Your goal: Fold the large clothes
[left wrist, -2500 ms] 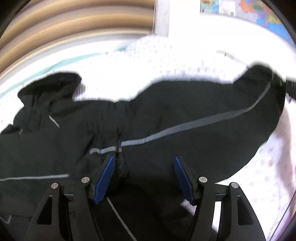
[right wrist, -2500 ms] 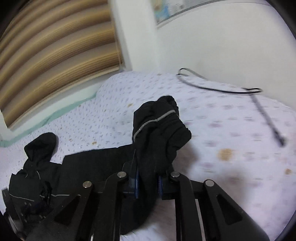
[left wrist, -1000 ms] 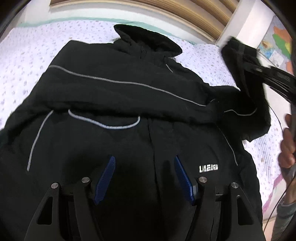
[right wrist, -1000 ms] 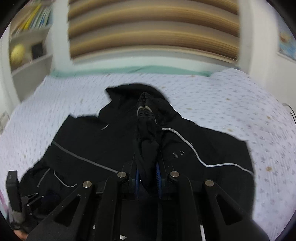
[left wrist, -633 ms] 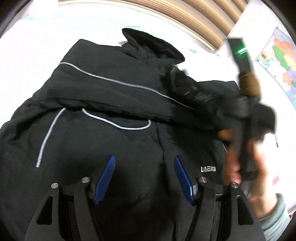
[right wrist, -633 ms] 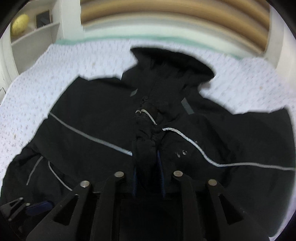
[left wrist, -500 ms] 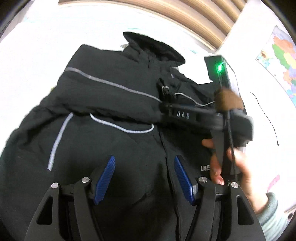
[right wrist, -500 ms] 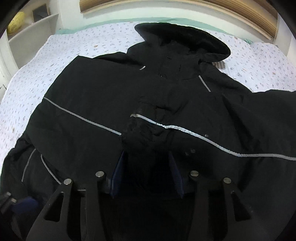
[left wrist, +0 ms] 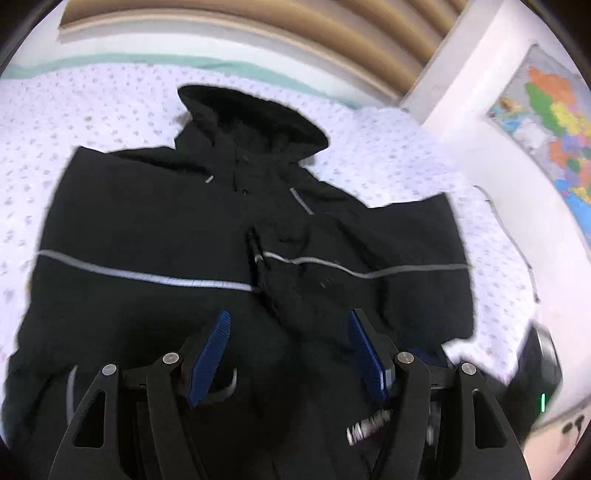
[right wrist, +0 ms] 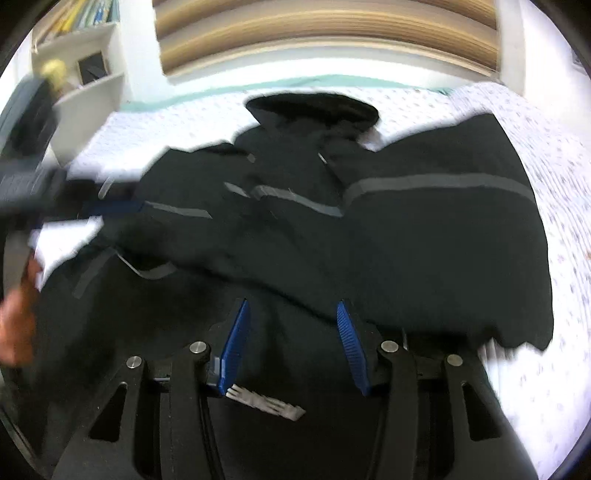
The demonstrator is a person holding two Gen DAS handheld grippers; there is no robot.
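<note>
A large black hooded jacket (left wrist: 147,229) with grey reflective stripes lies front up on the bed, its hood (left wrist: 251,114) at the far end. Both sleeves are folded across the chest, their cuffs meeting near the middle (left wrist: 295,258). My left gripper (left wrist: 290,354) is open and empty over the lower part of the jacket. My right gripper (right wrist: 291,339) is open and empty above the jacket (right wrist: 424,251), close to the folded right sleeve. The left gripper also shows, blurred, at the left edge of the right wrist view (right wrist: 26,173).
The bed has a white sheet with small purple dots (left wrist: 103,103) and a green edge at the far side. A slatted wooden headboard (left wrist: 258,26) stands behind it. A map (left wrist: 554,122) hangs on the right wall. A black cable (left wrist: 513,243) lies on the sheet. White shelves (right wrist: 85,66) stand at left.
My right gripper carried the right sleeve over the chest, opened and let it go there, then drew back. My left gripper stayed open over the jacket.
</note>
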